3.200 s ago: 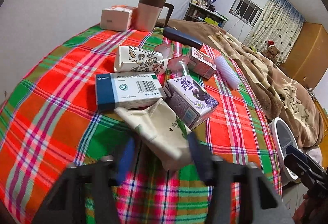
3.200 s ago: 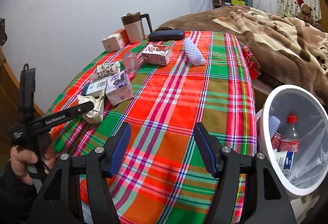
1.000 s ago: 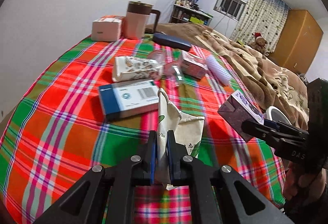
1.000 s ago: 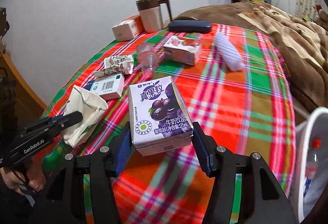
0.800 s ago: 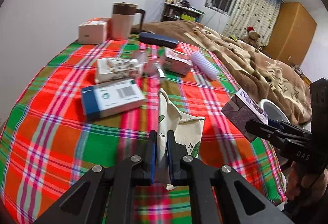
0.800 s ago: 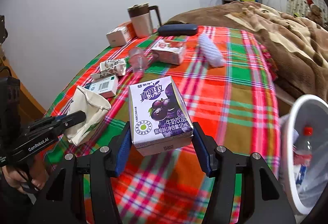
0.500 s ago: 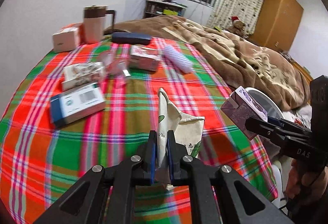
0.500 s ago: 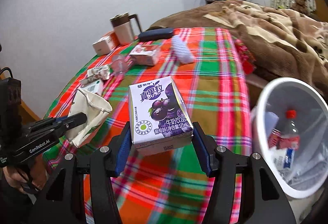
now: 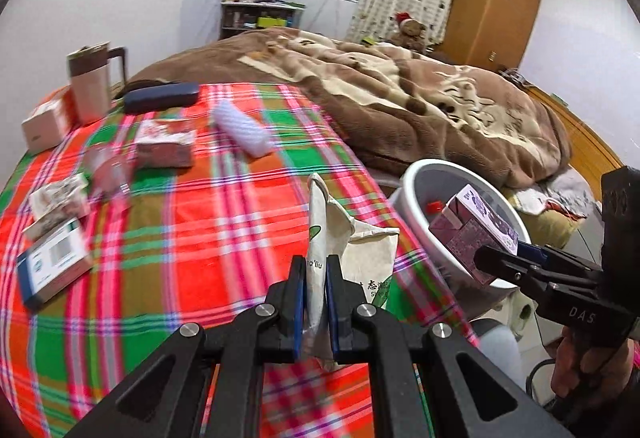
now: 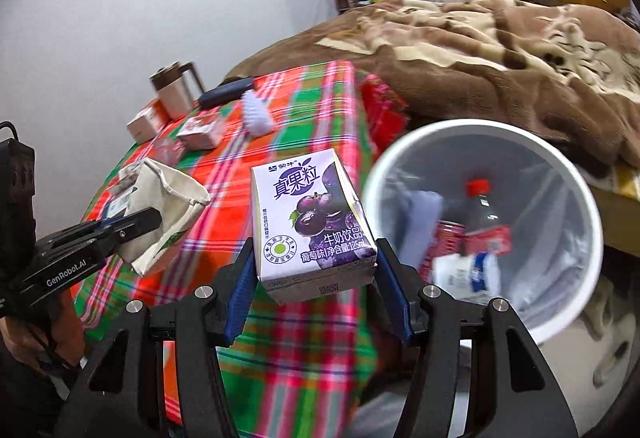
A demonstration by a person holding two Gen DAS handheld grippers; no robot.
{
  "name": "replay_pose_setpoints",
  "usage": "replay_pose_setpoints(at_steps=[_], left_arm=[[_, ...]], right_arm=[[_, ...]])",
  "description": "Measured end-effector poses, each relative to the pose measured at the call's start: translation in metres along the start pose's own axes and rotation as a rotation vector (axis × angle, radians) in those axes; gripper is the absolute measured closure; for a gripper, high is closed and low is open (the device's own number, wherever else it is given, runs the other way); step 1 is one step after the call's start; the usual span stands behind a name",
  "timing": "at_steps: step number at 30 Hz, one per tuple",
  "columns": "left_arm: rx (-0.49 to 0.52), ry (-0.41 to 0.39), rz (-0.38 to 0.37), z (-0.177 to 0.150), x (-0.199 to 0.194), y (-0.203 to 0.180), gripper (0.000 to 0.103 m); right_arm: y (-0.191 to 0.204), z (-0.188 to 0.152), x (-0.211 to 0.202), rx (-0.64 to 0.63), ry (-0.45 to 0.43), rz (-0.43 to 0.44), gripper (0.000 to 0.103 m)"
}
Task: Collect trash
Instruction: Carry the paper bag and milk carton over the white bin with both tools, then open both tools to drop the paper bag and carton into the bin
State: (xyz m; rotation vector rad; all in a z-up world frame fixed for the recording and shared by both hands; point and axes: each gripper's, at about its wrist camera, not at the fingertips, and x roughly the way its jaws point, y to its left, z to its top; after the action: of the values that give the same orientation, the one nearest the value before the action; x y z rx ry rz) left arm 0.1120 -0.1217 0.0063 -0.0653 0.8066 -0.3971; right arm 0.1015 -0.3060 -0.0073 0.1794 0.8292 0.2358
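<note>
Both hand-held grippers (image 9: 316,302) (image 10: 314,278) angled downward.

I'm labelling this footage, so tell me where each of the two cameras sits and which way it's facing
Left wrist: on the left gripper, looking down over the plaid table toward the bed; its fingers pinch a paper bag; the right gripper shows.
Right wrist: on the right gripper, facing the white bin; it holds a purple milk carton; the left gripper shows.
Shared: table, bin, bag, carton.
</note>
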Motion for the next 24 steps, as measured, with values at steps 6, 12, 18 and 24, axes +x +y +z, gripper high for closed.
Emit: replay_pose_setpoints(at_steps=[6, 12, 18, 24], left_arm=[[0.054, 0.004, -0.051, 0.014, 0.019, -0.035, 0.093], [0.107, 0.004, -0.105, 0.024, 0.037, -0.069, 0.093], [0.142, 0.02, -0.149, 0.029, 0.056, -0.096, 0.093], [0.173, 0.054, -0.178, 0.029, 0.08, -0.115, 0.093]], right_arm=[[-0.03, -0.004, -0.011, 0.062, -0.016, -0.057, 0.045], [-0.055, -0.008, -0.018, 0.111, -0.02, -0.111, 0.045], [-0.075, -0.012, -0.022, 0.146, -0.016, -0.17, 0.045], [-0.09, -0.016, -0.024, 0.17, -0.003, -0.216, 0.045]])
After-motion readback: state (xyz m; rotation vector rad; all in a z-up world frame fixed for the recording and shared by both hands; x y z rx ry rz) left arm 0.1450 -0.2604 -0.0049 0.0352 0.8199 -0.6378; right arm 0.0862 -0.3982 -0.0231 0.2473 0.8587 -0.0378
